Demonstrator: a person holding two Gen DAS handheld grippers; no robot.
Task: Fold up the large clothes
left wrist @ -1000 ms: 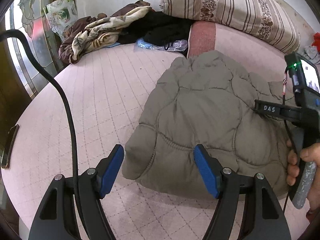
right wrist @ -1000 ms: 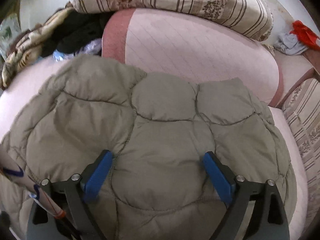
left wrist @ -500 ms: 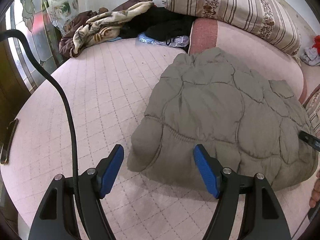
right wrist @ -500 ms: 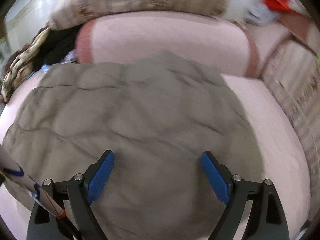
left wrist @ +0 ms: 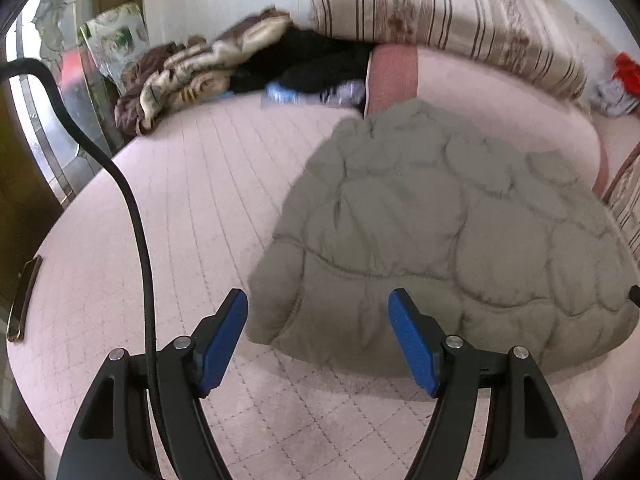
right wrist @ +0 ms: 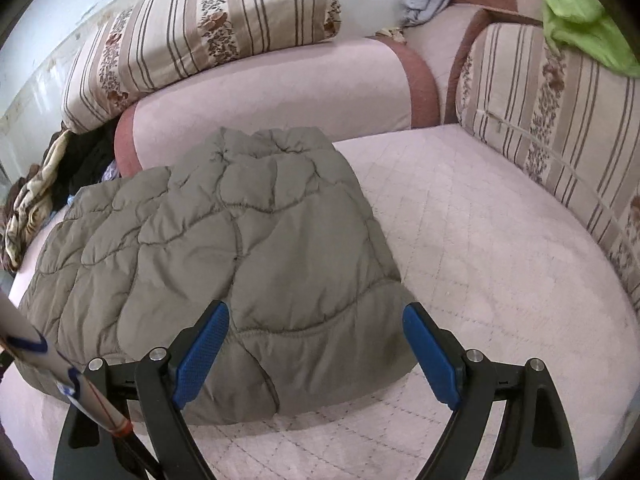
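1. Jacket [left wrist: 440, 240] [right wrist: 224, 252]: grey quilted, lying folded and flat on the pink bed [left wrist: 200, 200] [right wrist: 480, 220]; far end touches the pink bolster [right wrist: 280, 92] at the bed's back edge, near hem sits close to the front edge.
2. Long axis looks front-to-back, roughly along both tools' pointing direction; hard to be sure through the fisheye.
3. Left gripper [left wrist: 316, 336]: fingers spread wide, nothing held; the jacket's near-left corner lies between them, no contact visible.
4. Right gripper [right wrist: 316, 352]: also wide, holding nothing; lined up on the near-right corner of the hem, just above it.
5. Judgement: each tool is nearest its own corner; next fold likely needs both to pinch the near hem; puffy fill may slip.
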